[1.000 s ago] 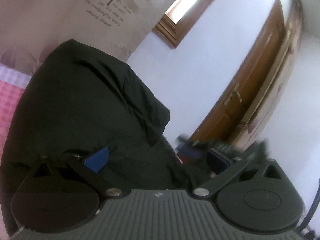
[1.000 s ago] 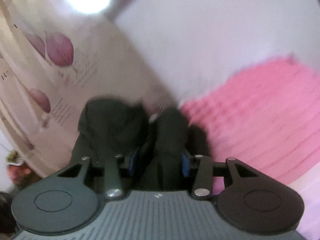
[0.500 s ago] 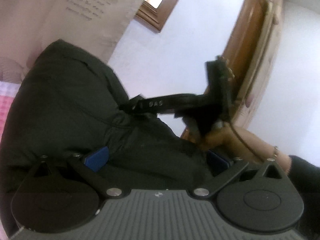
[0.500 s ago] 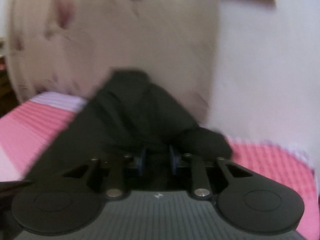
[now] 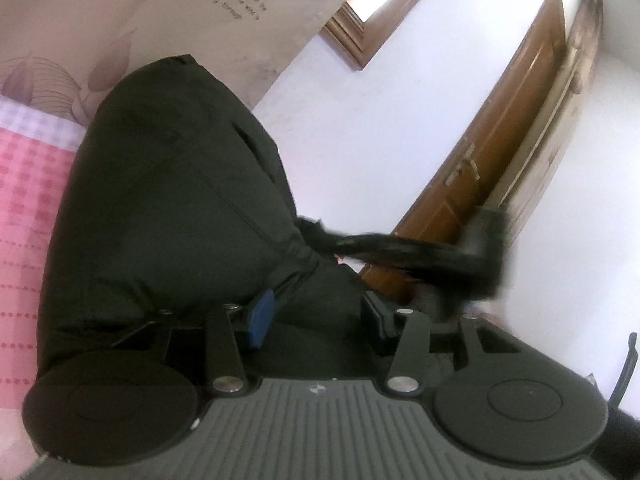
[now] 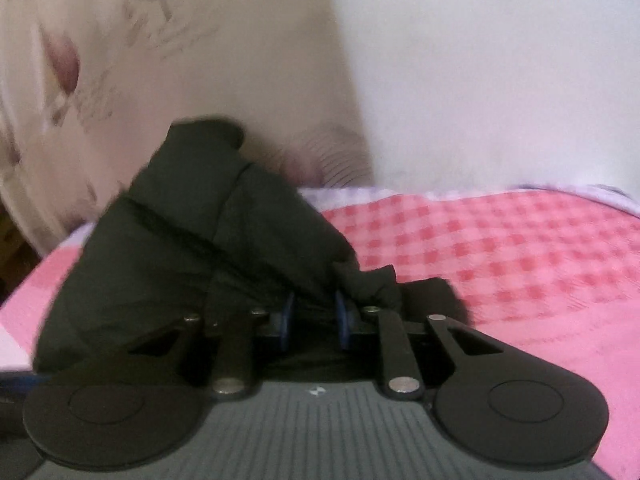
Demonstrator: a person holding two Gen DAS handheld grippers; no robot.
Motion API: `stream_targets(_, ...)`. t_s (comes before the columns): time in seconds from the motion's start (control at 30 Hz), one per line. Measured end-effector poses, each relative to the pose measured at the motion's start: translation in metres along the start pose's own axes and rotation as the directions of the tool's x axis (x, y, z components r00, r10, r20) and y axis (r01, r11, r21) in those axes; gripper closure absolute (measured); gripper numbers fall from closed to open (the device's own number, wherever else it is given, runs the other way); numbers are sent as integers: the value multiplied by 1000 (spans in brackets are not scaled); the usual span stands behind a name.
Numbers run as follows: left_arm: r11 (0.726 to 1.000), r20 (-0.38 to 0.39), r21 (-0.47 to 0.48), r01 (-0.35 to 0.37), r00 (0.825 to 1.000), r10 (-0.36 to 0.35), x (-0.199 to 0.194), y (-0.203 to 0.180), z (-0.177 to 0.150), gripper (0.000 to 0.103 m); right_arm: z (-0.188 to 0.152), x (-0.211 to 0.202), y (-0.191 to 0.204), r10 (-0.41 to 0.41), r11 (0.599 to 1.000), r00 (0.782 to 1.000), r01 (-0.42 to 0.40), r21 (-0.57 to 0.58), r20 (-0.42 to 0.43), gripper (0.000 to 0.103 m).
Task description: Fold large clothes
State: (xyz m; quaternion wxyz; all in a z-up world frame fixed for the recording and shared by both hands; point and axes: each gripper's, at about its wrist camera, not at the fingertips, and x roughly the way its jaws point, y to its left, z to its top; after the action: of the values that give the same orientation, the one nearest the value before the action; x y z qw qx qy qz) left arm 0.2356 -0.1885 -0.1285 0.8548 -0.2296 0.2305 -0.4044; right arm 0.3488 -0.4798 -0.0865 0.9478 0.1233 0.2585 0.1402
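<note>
A large dark green garment (image 5: 168,200) is bunched up on the pink checked bed cover (image 5: 24,200). My left gripper (image 5: 318,320) has its jaws closing around a fold of it; the blue pad (image 5: 262,318) still shows its face, so it is not pressed tight. The right gripper (image 5: 316,236) reaches in from the right of the left wrist view and pinches the garment's edge. In the right wrist view my right gripper (image 6: 314,312) is shut on a ridge of the garment (image 6: 180,248), which rises to the left over the bed cover (image 6: 500,248).
A wooden door (image 5: 500,168) and a wood-framed window (image 5: 360,32) stand in the white wall behind. A pale curtain (image 5: 160,8) printed with leaves and text hangs behind the bed; the same curtain (image 6: 120,60) fills the upper left of the right wrist view.
The left jaws have narrowed around the cloth and the gripper has sunk a little. The right gripper tightened on the garment, rolled and swung across, coming into the left view.
</note>
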Motion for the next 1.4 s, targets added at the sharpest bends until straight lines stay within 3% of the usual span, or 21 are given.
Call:
stream_targets(0.07,1000,7,1,-1,1000,1,0,1,0,52,-5,-43,13,-28,998,996,33,-51,86,80)
stream_targets(0.13,1000,11,19,-8,1000,8,-2,0,-2,52,-22,-83,33,10,995,991,4,-98,136,80)
stream_targets(0.27,999,7,32,-20,1000,20,0,-1,-2,52,-73,-127,71,-31,980,989,59,-193,146,80)
stream_targets(0.37,998,-1,58,-18,1000,18,-1,-3,-2,53,-112,-126,73,-144,966,984,163,-199,110,81)
stream_targets(0.43,997,-2,68,-29,1000,30,-2,-3,-3,56,-123,-119,55,-140,986,987,146,-78,82,80)
stream_targets(0.47,997,0,58,-46,999,46,-2,0,-3,68,-127,-115,50,-133,990,989,135,-32,72,80)
stream_targets(0.5,997,2,40,-72,997,72,-2,4,-3,85,-130,-110,48,-135,990,989,137,-19,64,81)
stream_targets(0.53,994,0,-4,-105,994,105,-3,13,-2,92,-132,-104,48,-140,990,989,141,-4,51,81)
stream_targets(0.6,996,-3,-59,-67,998,67,-5,26,-2,91,-133,-97,52,-157,987,987,157,-14,32,81)
stream_targets(0.73,992,-18,31,-120,993,120,-13,11,2,92,-131,-96,43,-128,992,991,128,16,24,80)
stream_targets(0.87,991,-18,-16,-135,991,135,-22,13,2,91,-130,-96,42,-123,992,992,122,22,28,79)
stream_targets(0.93,991,-4,-24,-129,992,129,-29,12,2,79,-131,-94,41,-124,992,992,124,22,29,79)
stream_targets(1.0,993,26,20,-117,993,117,-37,2,2,42,-130,-95,39,-122,992,992,121,21,28,79)
stream_targets(1.1,974,24,154,-163,987,161,-38,-22,1,10,-131,-96,40,-127,992,992,126,19,29,79)
stream_targets(1.17,955,14,205,-215,976,217,-36,-34,1,1,-131,-96,42,-134,991,990,134,11,30,78)
stream_targets(1.27,931,1,252,-264,962,272,-32,-45,-1,1,-131,-95,45,-148,989,988,148,-5,32,78)
stream_targets(1.4,927,-10,249,-279,957,291,-30,-46,0,0,-132,-95,48,-160,987,986,161,-12,36,77)
